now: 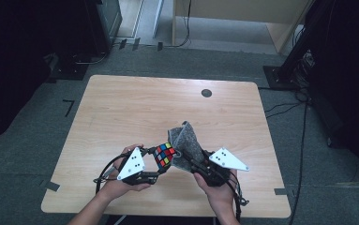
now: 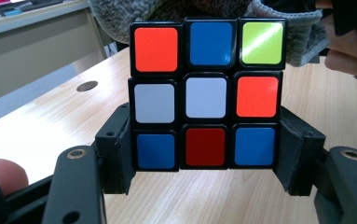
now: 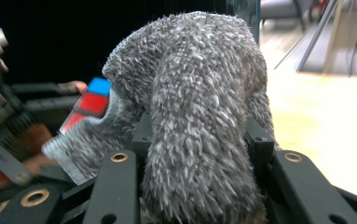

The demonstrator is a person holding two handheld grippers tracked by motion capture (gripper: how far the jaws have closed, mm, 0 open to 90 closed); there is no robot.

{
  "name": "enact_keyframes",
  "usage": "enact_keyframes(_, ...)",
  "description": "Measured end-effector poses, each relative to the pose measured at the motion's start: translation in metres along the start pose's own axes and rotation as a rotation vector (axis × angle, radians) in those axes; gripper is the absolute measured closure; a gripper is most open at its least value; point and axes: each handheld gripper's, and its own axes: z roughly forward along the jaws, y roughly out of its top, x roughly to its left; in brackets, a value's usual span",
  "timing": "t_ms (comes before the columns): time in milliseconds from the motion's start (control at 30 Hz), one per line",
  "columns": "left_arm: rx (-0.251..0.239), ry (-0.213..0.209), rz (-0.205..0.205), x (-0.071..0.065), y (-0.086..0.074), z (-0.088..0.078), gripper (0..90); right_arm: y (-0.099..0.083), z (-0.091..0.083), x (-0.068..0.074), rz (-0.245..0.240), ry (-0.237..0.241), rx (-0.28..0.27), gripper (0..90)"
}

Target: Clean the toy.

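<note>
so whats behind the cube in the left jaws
A grey cloth bunches right behind the cube, with the wooden table beyond. The right gripper is shut on that cloth. The cube's far face is covered, so contact there can't be told.

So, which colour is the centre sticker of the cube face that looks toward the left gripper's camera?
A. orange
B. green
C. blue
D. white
D. In the left gripper view the puzzle cube, clamped at its bottom row by the left gripper, shows a white sticker in the middle, with blue above it, dark red below, white to its left and orange to its right.
</note>
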Motion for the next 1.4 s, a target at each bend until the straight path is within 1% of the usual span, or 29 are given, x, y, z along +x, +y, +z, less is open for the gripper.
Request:
enact_keyframes(33,0.006,-0.001,0.004,0.0,-0.001,0.001,34.5,0.002,-0.001,0.001,0.043,0.026,-0.009,59.5)
enact_keyframes(67,0.011,-0.001,0.005,-0.001,-0.001,0.001,34.5,0.003,-0.002,0.003,0.056,0.047,-0.016,59.5)
enact_keyframes(100,0.013,-0.001,0.006,-0.001,-0.002,0.002,34.5,0.004,-0.002,0.007,0.046,0.058,-0.011,59.5)
enact_keyframes(200,0.008,-0.004,0.005,-0.003,-0.001,0.003,34.5,0.002,0.002,0.016,-0.005,0.078,0.005,58.6)
enact_keyframes(233,0.014,0.002,0.01,-0.003,-0.001,0.003,34.5,0.001,0.003,0.017,-0.02,0.074,0.008,57.9)
enact_keyframes(267,0.018,0.005,0.013,-0.003,-0.002,0.003,34.5,-0.001,0.004,0.016,-0.014,0.072,0.004,56.8)
enact_keyframes(333,0.016,0.004,0.012,-0.002,-0.002,0.002,34.5,-0.002,0.005,0.011,0.018,0.087,0.008,52.4)
enact_keyframes(467,0.001,0.001,-0.001,0.0,-0.002,0.001,34.5,0.0,0.007,0.007,0.034,0.125,0.018,38.4)
enact_keyframes(533,-0.002,0.002,-0.01,0.001,-0.003,0.001,34.5,0.002,0.006,0.006,0.043,0.136,0.026,34.3)
enact_keyframes(567,-0.002,0.003,-0.013,0.002,-0.003,0.001,34.5,0.003,0.005,0.006,0.048,0.132,0.018,35.2)
enact_keyframes(600,-0.003,0.002,-0.015,0.002,-0.003,0.001,34.5,0.003,0.003,0.007,0.054,0.129,0.009,39.6)
enact_keyframes(700,-0.011,-0.002,-0.019,0.002,-0.003,0.0,34.5,0.002,0.001,0.008,0.055,0.142,-0.009,47.0)
enact_keyframes(767,-0.009,-0.007,-0.018,0.002,-0.004,0.001,34.5,0.002,0.0,0.01,0.05,0.143,-0.026,55.1)
enact_keyframes(800,-0.003,-0.007,-0.017,0.002,-0.005,0.001,34.5,0.002,-0.001,0.011,0.047,0.142,-0.03,62.2)
enact_keyframes(833,0.001,-0.007,-0.019,0.002,-0.005,0.002,34.5,0.003,-0.003,0.012,0.031,0.134,-0.027,64.7)
enact_keyframes(867,-0.001,-0.007,-0.023,0.002,-0.006,0.003,34.5,0.003,-0.003,0.015,0.012,0.123,-0.023,65.8)
enact_keyframes(900,0.001,-0.009,-0.019,0.001,-0.006,0.003,34.5,0.004,-0.004,0.018,0.0,0.124,-0.024,66.4)
enact_keyframes(967,-0.003,-0.016,-0.013,0.0,-0.005,0.003,34.5,0.005,-0.003,0.022,-0.006,0.166,-0.021,66.5)
enact_keyframes(1000,-0.01,-0.019,-0.012,-0.001,-0.005,0.002,34.5,0.005,-0.002,0.025,-0.017,0.169,-0.012,66.4)
enact_keyframes(1033,-0.017,-0.023,-0.011,-0.002,-0.004,0.002,34.5,0.005,-0.001,0.026,-0.04,0.16,-0.008,66.2)
enact_keyframes(1100,-0.023,-0.027,-0.009,-0.002,-0.003,0.0,34.5,0.004,-0.001,0.025,-0.052,0.135,-0.008,65.7)
enact_keyframes(1133,-0.028,-0.029,-0.013,-0.001,-0.003,0.0,34.5,0.004,-0.001,0.021,-0.034,0.116,-0.006,65.6)
enact_keyframes(1200,-0.038,-0.033,-0.029,0.001,-0.003,-0.002,34.5,0.003,-0.001,0.012,-0.012,0.058,0.002,65.3)
enact_keyframes(1267,-0.041,-0.026,-0.028,0.002,-0.003,-0.003,34.5,0.002,-0.002,0.002,0.023,0.011,0.009,65.3)
enact_keyframes(1300,-0.04,-0.024,-0.025,0.002,-0.003,-0.003,34.5,0.002,-0.004,-0.001,0.045,0.001,0.011,65.2)
enact_keyframes(1333,-0.036,-0.02,-0.018,0.002,-0.003,-0.002,34.5,0.002,-0.004,-0.003,0.058,0.002,0.005,65.1)
enact_keyframes(1400,-0.021,-0.016,-0.005,0.0,-0.004,0.0,34.5,0.004,-0.006,0.001,0.064,0.033,-0.009,64.4)
